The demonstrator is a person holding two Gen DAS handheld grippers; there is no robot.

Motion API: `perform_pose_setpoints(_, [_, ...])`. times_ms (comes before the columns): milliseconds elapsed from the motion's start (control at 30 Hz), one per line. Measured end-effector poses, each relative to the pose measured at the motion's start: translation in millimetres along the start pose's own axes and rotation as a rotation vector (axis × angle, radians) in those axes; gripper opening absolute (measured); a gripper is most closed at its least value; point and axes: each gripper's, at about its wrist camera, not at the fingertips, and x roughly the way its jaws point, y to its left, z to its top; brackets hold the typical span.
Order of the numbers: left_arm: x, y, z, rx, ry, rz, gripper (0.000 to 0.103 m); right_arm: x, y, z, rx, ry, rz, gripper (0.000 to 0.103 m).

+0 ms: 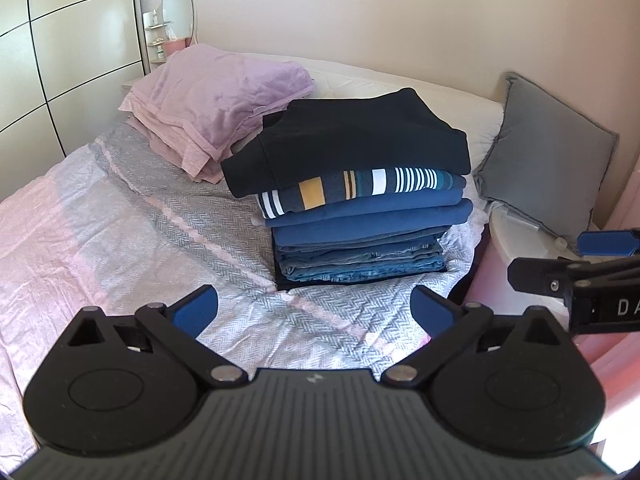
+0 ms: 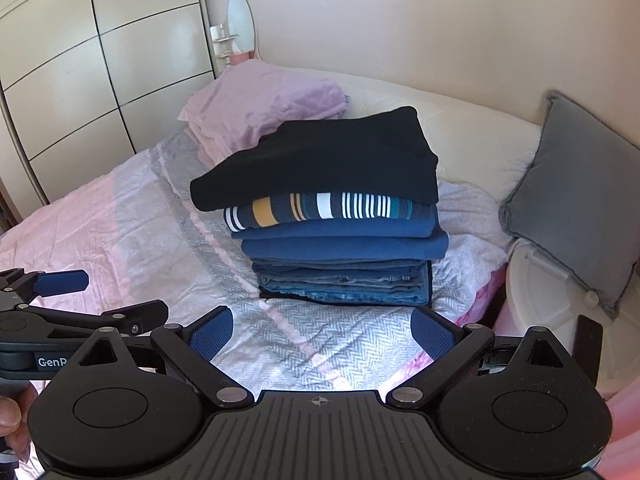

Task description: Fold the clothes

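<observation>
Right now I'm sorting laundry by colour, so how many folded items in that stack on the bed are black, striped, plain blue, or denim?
Black top: 1
Striped shirt: 1
Plain blue items: 2 visible layers
Denim pieces: about 3; the layers blur together
Dark item at the bottom: 1, only an edge shows
Total: about 8

Home bedroom. Bed (image 1: 120, 216) with pink-grey herringbone spread fills centre; lilac pillow (image 1: 224, 92) at 11 o'clock; panelled wardrobe (image 2: 100, 60) at 10; oval mirror (image 2: 241, 20) at 12; grey cushion (image 1: 548, 160) at 2; folded clothes stack (image 2: 340, 216) on bed.
</observation>
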Motion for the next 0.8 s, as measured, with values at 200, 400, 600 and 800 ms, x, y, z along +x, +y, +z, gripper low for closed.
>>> perform_pose_setpoints(200, [-1.8, 0.2, -1.1, -0.011, 0.004, -0.002, 0.101, -0.6, 2.2, 3.0, -0.021, -0.011, 0.006, 0.098])
perform_pose_setpoints(400, [-0.5, -3.5, -3.9, -0.022, 0.012, -0.004, 0.101, -1.1, -1.7, -0.5, -0.015, -0.007, 0.003, 0.098])
perform_pose_setpoints(600, [0.6, -8.9, -4.4, -0.034, 0.015, -0.015, 0.101, -2.6, -6.1, -3.1, -0.012, -0.002, 0.001, 0.098])
perform_pose_setpoints(800, [1.6, -16.9, -4.7, -0.010, 0.010, -0.008, 0.101, -3.4, -11.7, -4.4, -0.011, 0.000, 0.000, 0.098])
